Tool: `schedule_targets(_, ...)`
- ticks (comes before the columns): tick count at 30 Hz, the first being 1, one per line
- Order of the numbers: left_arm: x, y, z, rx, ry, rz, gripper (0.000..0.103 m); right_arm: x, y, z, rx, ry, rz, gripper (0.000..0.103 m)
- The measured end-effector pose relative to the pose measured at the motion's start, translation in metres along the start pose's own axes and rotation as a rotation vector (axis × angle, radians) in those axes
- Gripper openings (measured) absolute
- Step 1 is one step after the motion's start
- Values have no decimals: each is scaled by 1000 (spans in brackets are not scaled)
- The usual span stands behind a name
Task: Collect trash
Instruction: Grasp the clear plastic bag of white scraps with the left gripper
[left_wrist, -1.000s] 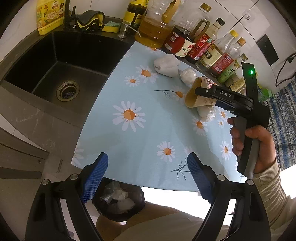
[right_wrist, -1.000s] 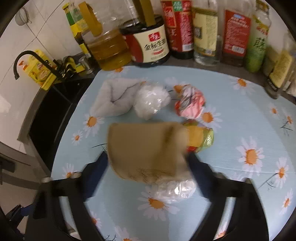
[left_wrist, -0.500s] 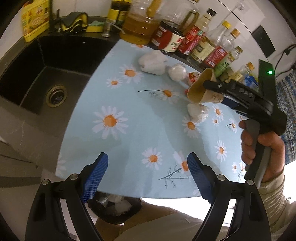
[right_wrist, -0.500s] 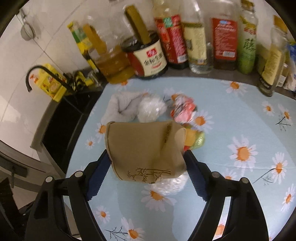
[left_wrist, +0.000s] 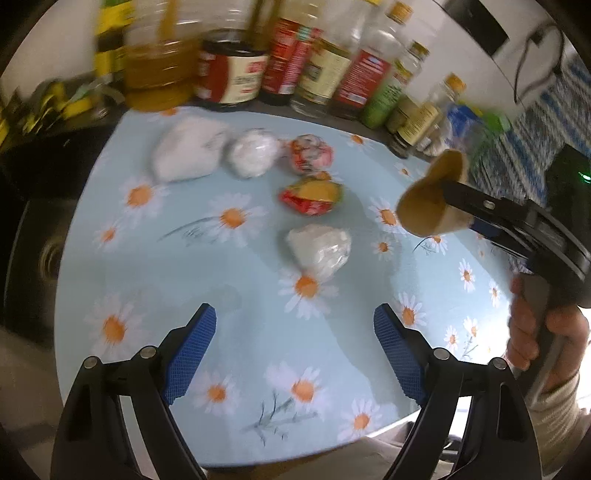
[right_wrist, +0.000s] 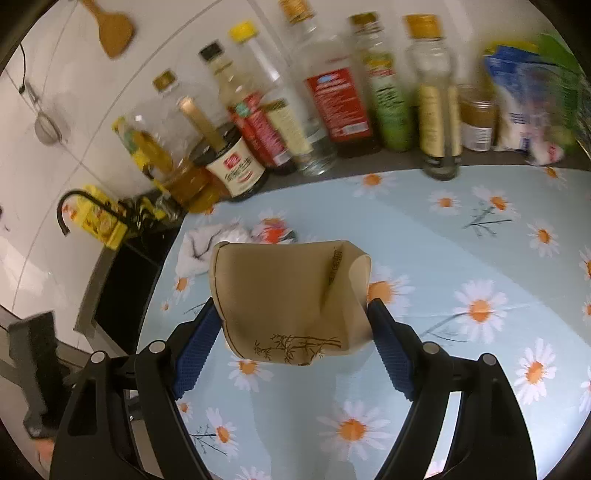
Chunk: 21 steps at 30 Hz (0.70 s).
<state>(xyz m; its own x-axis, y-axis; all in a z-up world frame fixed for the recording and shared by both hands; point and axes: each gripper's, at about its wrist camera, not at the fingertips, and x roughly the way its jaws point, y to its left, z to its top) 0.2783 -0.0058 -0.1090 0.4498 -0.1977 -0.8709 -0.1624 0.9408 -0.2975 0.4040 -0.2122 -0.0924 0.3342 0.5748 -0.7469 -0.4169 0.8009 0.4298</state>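
Note:
My right gripper (right_wrist: 291, 343) is shut on a crushed brown paper cup (right_wrist: 288, 299) and holds it above the daisy-print cloth (right_wrist: 461, 258); it shows from the side in the left wrist view (left_wrist: 432, 206). My left gripper (left_wrist: 295, 354) is open and empty, low over the cloth's near part (left_wrist: 240, 295). Ahead of it lie a clear plastic wad (left_wrist: 319, 251), a red and yellow wrapper (left_wrist: 312, 194), a red and white wrapper (left_wrist: 310, 153), a white plastic ball (left_wrist: 253, 155) and a white crumpled tissue (left_wrist: 186, 149).
A row of sauce and oil bottles (left_wrist: 295, 62) stands along the back edge of the cloth, also in the right wrist view (right_wrist: 332, 103). A black sink (right_wrist: 122, 280) with a black tap (right_wrist: 68, 206) lies to the left.
My left gripper swung up and forward over the cloth, so the trash bin below the edge left view. My right gripper lifted the paper cup and carried it to the right.

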Motion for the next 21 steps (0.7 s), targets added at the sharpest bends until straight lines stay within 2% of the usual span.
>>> schedule_targets(5, 26, -15, 24, 50, 40, 23, 85, -20, -26, -11, 32, -38, 43, 80)
schedule_targets(11, 59, -32, 39, 95, 100, 53, 83, -24, -52, -23, 45, -35, 69, 80)
schedule_targets(13, 67, -36, 43, 101, 120, 82, 76, -26, -57, -25, 46, -44, 92, 80)
schedule_targets(20, 95, -42, 53, 98, 178, 153, 70, -23, -73, -24, 30, -42, 127, 80)
schedule_targets(21, 97, -42, 53, 101, 180, 157, 66, -22, -74, -24, 30, -42, 128, 80)
